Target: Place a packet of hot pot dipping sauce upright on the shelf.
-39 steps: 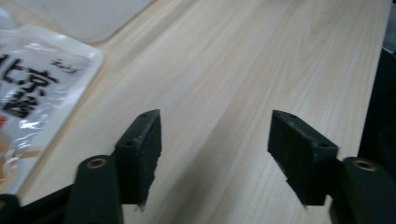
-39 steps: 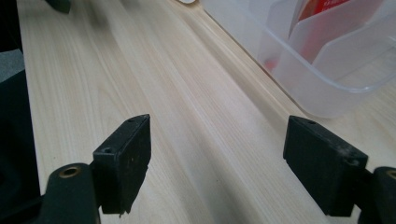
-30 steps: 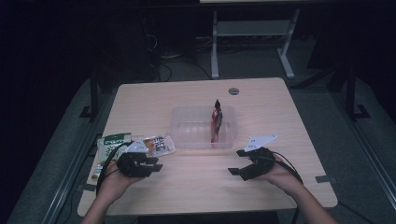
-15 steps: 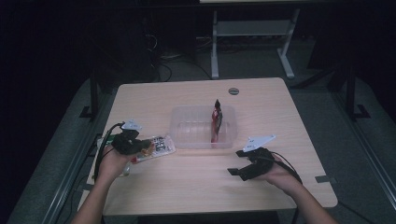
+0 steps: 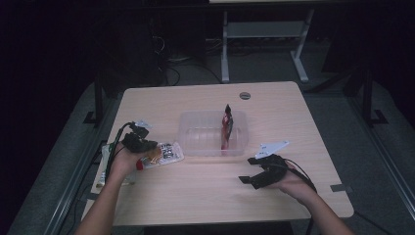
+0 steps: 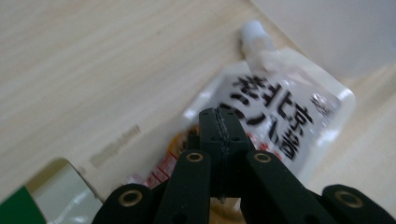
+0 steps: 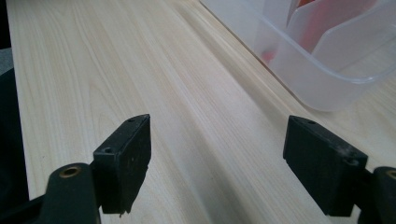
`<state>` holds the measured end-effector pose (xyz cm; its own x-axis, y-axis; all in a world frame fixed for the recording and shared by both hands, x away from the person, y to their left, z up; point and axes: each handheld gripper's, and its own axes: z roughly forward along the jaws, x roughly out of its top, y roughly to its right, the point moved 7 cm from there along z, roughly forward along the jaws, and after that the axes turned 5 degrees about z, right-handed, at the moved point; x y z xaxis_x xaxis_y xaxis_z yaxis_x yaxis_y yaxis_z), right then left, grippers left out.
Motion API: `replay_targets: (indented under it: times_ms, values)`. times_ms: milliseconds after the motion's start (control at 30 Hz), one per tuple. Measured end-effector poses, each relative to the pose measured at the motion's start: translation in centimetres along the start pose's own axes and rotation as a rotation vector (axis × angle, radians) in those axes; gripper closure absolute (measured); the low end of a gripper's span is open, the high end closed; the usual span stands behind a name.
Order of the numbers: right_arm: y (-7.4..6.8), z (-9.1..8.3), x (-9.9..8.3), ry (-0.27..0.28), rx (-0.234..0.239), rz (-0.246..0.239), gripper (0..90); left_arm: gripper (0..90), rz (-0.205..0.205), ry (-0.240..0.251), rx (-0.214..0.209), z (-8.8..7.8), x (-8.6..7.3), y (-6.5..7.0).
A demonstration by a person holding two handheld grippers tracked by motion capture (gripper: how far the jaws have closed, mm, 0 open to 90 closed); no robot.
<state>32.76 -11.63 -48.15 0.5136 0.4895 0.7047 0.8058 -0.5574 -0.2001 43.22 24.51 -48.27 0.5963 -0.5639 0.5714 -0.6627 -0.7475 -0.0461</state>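
My left hand-held gripper [image 6: 218, 135] has just been closing, and its jaws now pinch the lower edge of the flat white spouted pouch with black lettering [image 6: 275, 112], which lies on the pale wooden worktop [image 5: 205, 196] just left of the clear plastic tub [image 5: 200, 133]. The pouch's cap points away from me toward the tub. I judge this to be the grasp step of moving the pouch into the tub, where a slim red packet [image 5: 225, 128] already stands against the right side. A green-and-white packet [image 6: 28, 205] lies at the worktop's left edge, near my pouch. My right hand-held gripper [image 5: 254, 177] rests on the worktop in front of the tub with its jaws spread wide and nothing between them. Next I would need to lift the pouch clear without it slipping, carry it over the tub's near wall, and let go over the empty left part.
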Motion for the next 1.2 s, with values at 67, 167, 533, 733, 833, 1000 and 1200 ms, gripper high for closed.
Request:
replay_targets:
  times_ms: [67, 167, 533, 733, 833, 1000, 1200]
  values:
    - [0.0, 0.1, 0.0, -0.001, 0.001, -0.001, 23.0, 89.8, -0.01, 0.0, 0.007, 0.6, 0.4, -0.5]
    - [0.0, 0.1, 0.0, -0.001, 0.002, 0.001, 23.0, 89.8, -0.007, -0.012, 0.018, 1.6, 0.7, -1.1]
    - [0.4, -0.1, -0.2, 0.001, -0.002, 0.006, 23.4, 90.0, -0.003, -0.057, -0.02, 2.5, 0.2, -0.7]
    - [0.3, -0.1, -0.1, 0.0, -0.005, 0.002, 23.5, 90.0, -0.03, -0.051, -0.073, 2.0, -0.7, 0.3]
    - [0.3, -0.1, -0.1, -0.001, -0.008, 0.002, 23.5, 89.9, -0.021, -0.056, -0.08, 1.5, -1.2, 0.8]
    - [0.4, -0.1, -0.1, 0.0, -0.009, 0.002, 23.6, 89.9, -0.023, -0.052, -0.097, 0.8, -1.9, 1.4]
    - [0.3, -0.1, -0.1, -0.003, -0.009, 0.008, 23.6, 90.0, -0.005, -0.058, -0.111, 0.1, -2.8, 2.5]
